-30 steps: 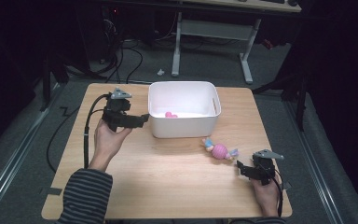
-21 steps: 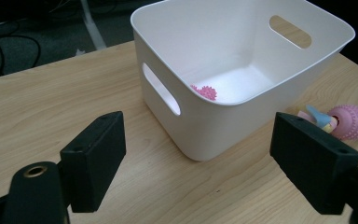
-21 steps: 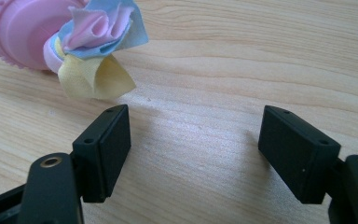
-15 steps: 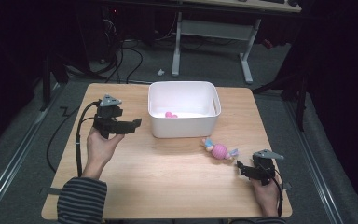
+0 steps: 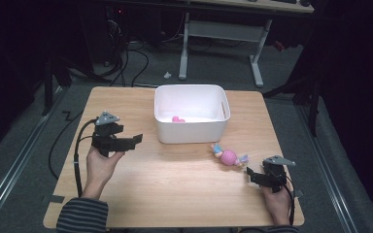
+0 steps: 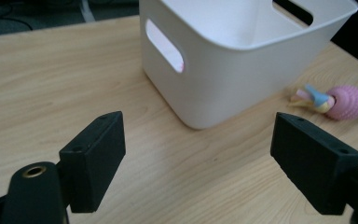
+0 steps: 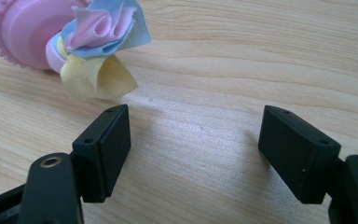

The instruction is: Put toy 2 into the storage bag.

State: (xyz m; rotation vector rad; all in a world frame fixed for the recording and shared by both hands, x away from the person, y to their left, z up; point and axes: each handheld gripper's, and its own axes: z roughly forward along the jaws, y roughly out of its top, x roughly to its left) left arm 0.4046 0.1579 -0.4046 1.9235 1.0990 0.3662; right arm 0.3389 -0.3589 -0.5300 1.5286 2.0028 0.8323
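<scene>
We note a white bin (image 5: 192, 112) at the far centre of the worktop (image 5: 175, 179), with a small pink item (image 5: 177, 119) on its floor. A pink knobbed toy (image 5: 228, 157) with cloth tails lies on the wood, near and right of the bin. Left gripper (image 5: 135, 141) is held above the left side, aimed right toward the bin, fingers (image 6: 93, 161) wide apart, empty. Right gripper (image 5: 250, 174) sits low at the near right, just beside the toy, fingers (image 7: 103, 150) wide apart, gripping nothing.
</scene>
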